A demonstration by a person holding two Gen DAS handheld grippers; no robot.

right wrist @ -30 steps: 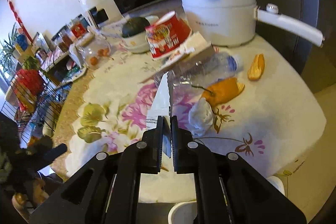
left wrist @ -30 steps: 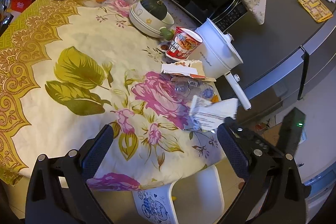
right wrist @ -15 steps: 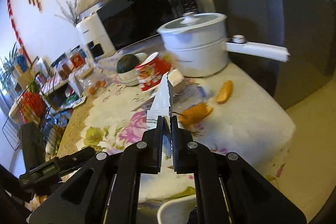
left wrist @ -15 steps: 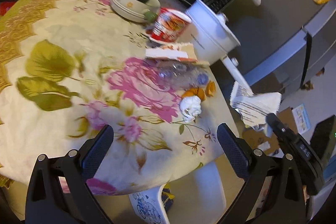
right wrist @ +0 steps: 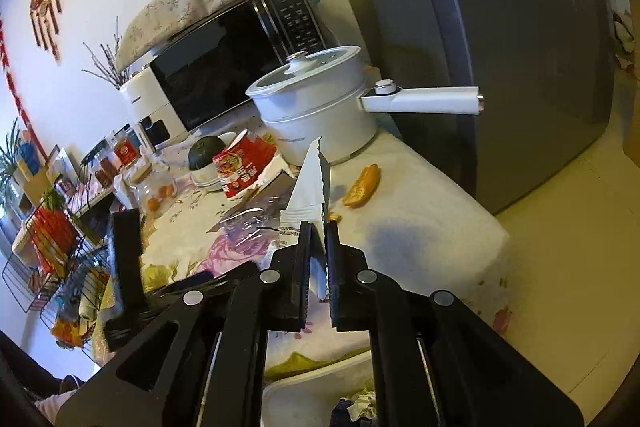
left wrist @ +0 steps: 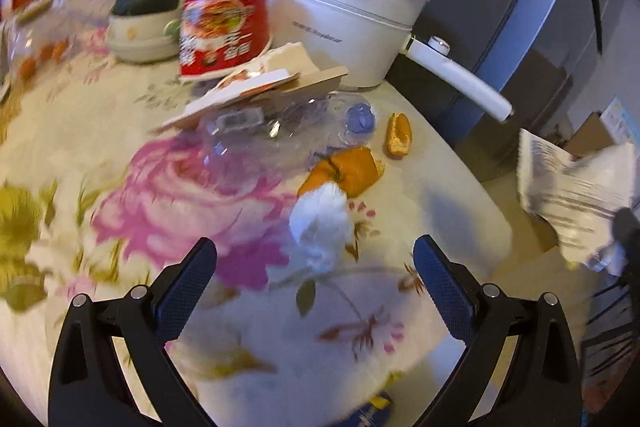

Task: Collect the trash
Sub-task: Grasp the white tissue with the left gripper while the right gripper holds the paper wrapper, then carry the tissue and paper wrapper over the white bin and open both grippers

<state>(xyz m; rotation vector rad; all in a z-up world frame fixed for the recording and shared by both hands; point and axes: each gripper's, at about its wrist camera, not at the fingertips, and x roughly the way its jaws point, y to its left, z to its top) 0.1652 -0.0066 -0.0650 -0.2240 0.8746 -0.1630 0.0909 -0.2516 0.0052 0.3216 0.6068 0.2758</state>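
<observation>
From the left wrist, the left gripper point(left wrist: 314, 277) hangs with its jaws spread wide and empty above the floral tablecloth point(left wrist: 440, 195), a crumpled white tissue point(left wrist: 320, 223) lying between its fingers beside orange peel point(left wrist: 348, 169) and a crushed clear bottle point(left wrist: 280, 131). From the right wrist, the right gripper point(right wrist: 319, 231) is pressed together on a printed paper packet point(right wrist: 310, 187) — held in the air off the table's near edge, in front of the white pot point(right wrist: 316, 111).

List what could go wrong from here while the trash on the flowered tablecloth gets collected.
1. The right gripper pinches the white printed paper only at its lower edge; the sheet may slip or tear.
2. The open left gripper points at the crumpled white tissue, which touches the orange peel; closing may drag the peel.
3. The clear crushed plastic bottle could roll.
</observation>
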